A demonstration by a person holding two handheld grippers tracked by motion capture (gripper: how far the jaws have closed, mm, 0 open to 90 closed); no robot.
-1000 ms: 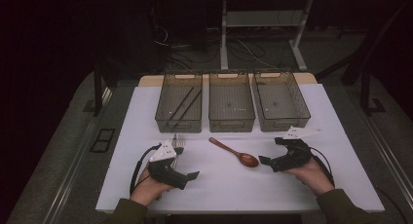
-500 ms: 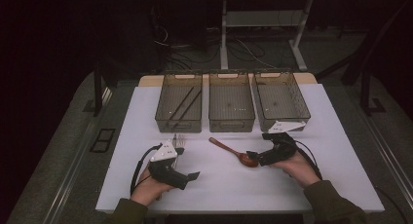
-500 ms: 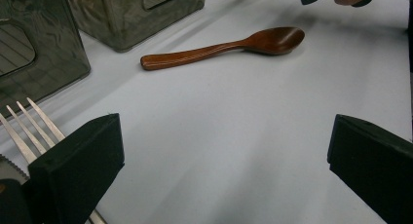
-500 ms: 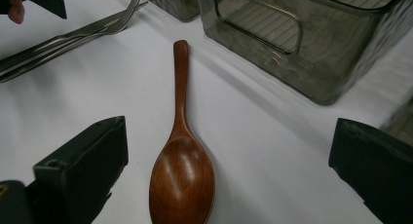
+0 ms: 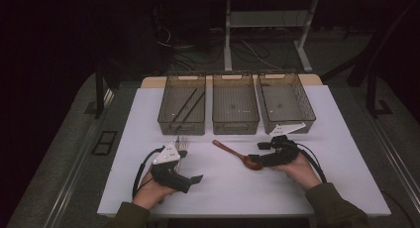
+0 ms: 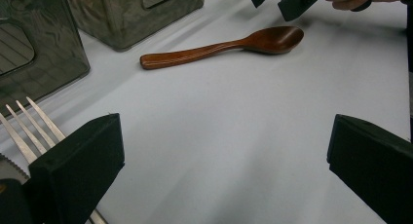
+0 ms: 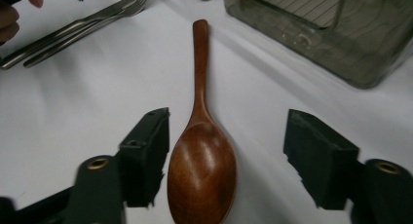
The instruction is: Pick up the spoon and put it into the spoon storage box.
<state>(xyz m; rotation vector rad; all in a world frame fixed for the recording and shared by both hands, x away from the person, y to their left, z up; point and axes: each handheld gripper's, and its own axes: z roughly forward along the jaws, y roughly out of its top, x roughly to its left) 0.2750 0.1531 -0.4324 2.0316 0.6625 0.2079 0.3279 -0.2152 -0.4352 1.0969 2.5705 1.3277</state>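
The wooden spoon (image 5: 237,153) lies on the white table (image 5: 346,188) near the middle bin (image 5: 235,103); the right gripper (image 7: 226,156) has just been closing, its jaws straddling the bowl (left pad close, right apart). The left gripper (image 5: 190,178) gapes empty by the forks (image 5: 182,141)

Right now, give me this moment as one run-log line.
right gripper: jaws just closing either side of wooden spoon bowl, right jaw still apart | left gripper: open, beside forks | spoon flat on table

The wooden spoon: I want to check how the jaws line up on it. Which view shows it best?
The right gripper view: the wooden spoon lies close between open jaws. The left gripper view shows its side; the high view shows it small.
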